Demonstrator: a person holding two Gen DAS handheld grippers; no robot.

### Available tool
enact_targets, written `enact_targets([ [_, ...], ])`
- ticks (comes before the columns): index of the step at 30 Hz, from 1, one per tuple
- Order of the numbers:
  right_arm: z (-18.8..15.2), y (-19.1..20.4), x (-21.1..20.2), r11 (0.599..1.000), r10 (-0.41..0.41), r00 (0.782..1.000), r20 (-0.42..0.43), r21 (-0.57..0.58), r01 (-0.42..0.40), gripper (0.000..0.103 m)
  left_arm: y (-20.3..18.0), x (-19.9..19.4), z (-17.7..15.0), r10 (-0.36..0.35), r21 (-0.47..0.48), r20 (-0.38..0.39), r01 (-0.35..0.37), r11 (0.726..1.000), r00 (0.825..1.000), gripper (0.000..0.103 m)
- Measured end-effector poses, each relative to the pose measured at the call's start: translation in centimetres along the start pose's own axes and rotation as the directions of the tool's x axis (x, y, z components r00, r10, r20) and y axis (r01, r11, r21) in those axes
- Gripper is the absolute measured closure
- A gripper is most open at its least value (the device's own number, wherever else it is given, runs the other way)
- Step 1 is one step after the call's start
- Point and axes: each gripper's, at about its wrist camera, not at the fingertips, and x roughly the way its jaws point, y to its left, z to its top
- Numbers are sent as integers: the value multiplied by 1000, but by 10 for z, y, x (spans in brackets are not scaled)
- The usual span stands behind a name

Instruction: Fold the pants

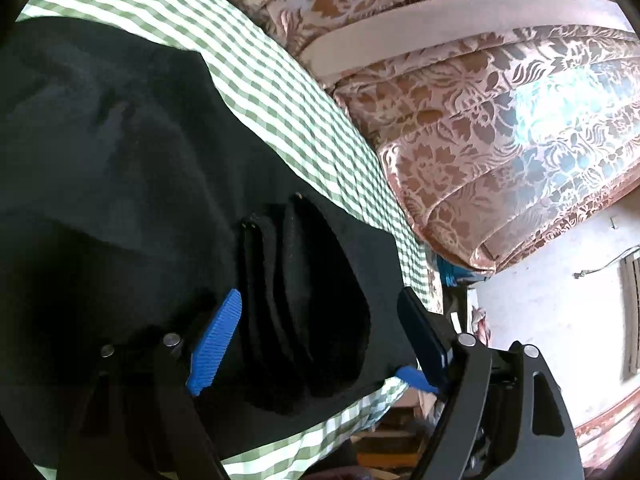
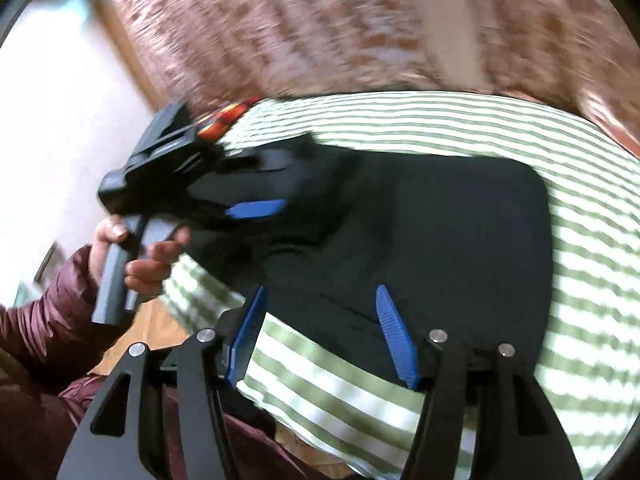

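Observation:
The black pants [image 1: 120, 168] lie folded on a green-and-white checked cloth [image 1: 280, 92]. In the left wrist view my left gripper [image 1: 320, 300] is open, its blue pads on either side of a bunched, layered edge of the pants [image 1: 304, 280]. In the right wrist view the pants [image 2: 420, 232] form a dark rectangle. My right gripper [image 2: 320, 292] is open just above their near edge. My left gripper [image 2: 256, 208] also shows there at the pants' left end, held by a hand [image 2: 152, 260]. This view is blurred.
A pink and brown floral quilt [image 1: 480, 140] is piled along the far side of the checked cloth, also in the right wrist view [image 2: 320, 28]. A white wall [image 1: 552, 312] and wooden floor [image 1: 392, 432] lie beyond the cloth's edge. A maroon sleeve [image 2: 48, 320] is at lower left.

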Motion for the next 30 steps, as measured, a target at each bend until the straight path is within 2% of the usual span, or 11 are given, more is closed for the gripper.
enact_targets([
  [4, -14, -26, -24, 993, -81, 997, 15, 86, 80, 47, -21, 3, 0, 199, 66, 53, -202, 977, 979, 24],
  [7, -23, -40, -39, 984, -97, 995, 31, 155, 91, 47, -34, 11, -3, 221, 105, 12, -221, 970, 975, 24],
  [13, -37, -77, -73, 943, -156, 986, 66, 308, 128, 47, -37, 35, -16, 344, 150, -70, -331, 932, 936, 27],
  [14, -42, -84, -75, 933, -174, 983, 57, 330, 146, 47, -35, 36, -17, 351, 148, -73, -338, 930, 934, 36],
  [15, -44, -87, -75, 929, -182, 982, 50, 337, 155, 48, -34, 38, -17, 359, 147, -76, -345, 927, 930, 67],
  [16, -47, -90, -73, 923, -189, 981, 37, 347, 165, 50, -33, 38, -17, 368, 153, -68, -355, 922, 927, 81],
  [17, -50, -92, -71, 920, -187, 982, 28, 355, 165, 53, -33, 35, -18, 354, 158, -49, -342, 926, 934, 84],
  [21, -55, -100, -68, 903, -176, 984, 29, 403, 150, 53, -41, 7, -30, 278, 214, 37, -279, 936, 960, 87],
  [26, -44, -102, -69, 901, -176, 983, 58, 412, 137, 52, -24, 15, -44, 335, 248, 25, -331, 911, 942, 85],
  [29, -32, -96, -71, 919, -172, 983, 71, 370, 134, 52, -20, 9, -45, 289, 232, 36, -290, 928, 956, 83],
  [30, -28, -94, -71, 925, -172, 982, 72, 356, 136, 52, -20, 7, -44, 278, 226, 35, -278, 934, 960, 77],
])
